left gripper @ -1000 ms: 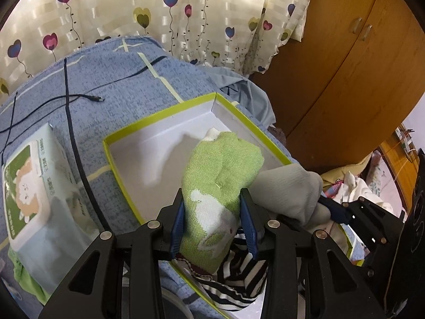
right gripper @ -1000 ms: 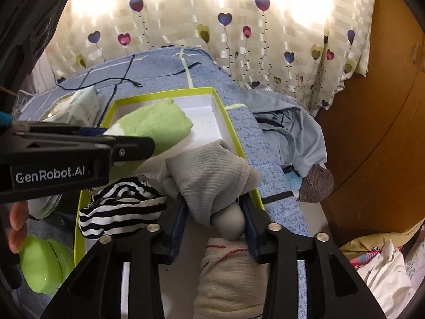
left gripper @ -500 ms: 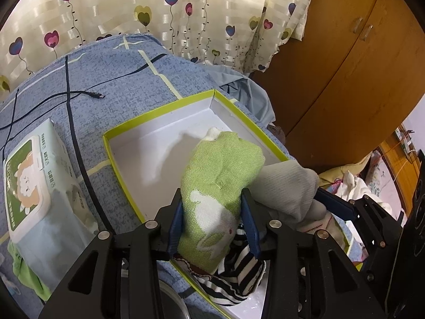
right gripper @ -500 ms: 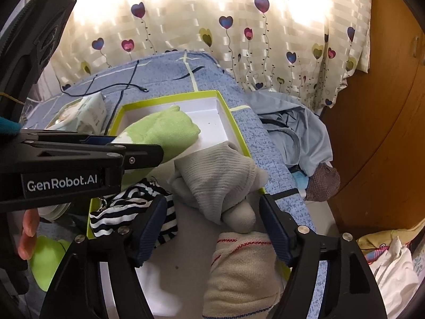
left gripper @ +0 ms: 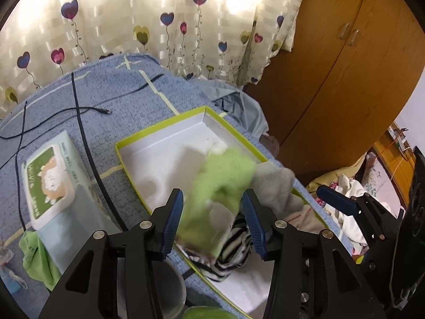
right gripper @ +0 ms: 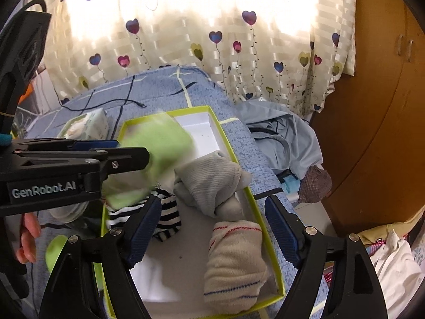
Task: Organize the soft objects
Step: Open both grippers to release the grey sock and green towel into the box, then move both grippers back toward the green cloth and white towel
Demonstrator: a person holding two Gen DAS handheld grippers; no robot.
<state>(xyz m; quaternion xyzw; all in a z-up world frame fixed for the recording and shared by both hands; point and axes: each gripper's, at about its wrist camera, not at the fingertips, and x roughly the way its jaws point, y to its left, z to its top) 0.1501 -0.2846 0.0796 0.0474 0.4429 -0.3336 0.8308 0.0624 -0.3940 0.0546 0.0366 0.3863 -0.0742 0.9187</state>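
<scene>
Soft objects, four rolled socks, lie in my shallow white cardboard box with the lime-green rim (right gripper: 240, 183), which rests on the blue woven bedspread (left gripper: 111, 87) with its long side running from near to far.

Largest of the contents is the green knit sock bundle (left gripper: 220, 186), blurred in both views, at the middle of the box toward its left wall. To its right, touching it, sits the grey ribbed sock roll (right gripper: 209, 178) against the right wall. Nearer than that lies the cream sock roll with red and blue stripes (right gripper: 233, 260), in the near right corner. The black-and-white striped sock roll (right gripper: 167, 220) lies at the near left, partly under the green bundle.

My left gripper (left gripper: 213, 220) has its jaws opening; the green bundle is between them with a gap showing at the left pad, so I read no clamp. My right gripper (right gripper: 212, 228) also has its jaws opening, wide apart, with the grey roll lying free just beyond them.

Left of the box lies a pale green wet-wipe pack with a sheep label (left gripper: 50, 183). Thin black cables (left gripper: 79, 122) cross the far bedspread.
</scene>
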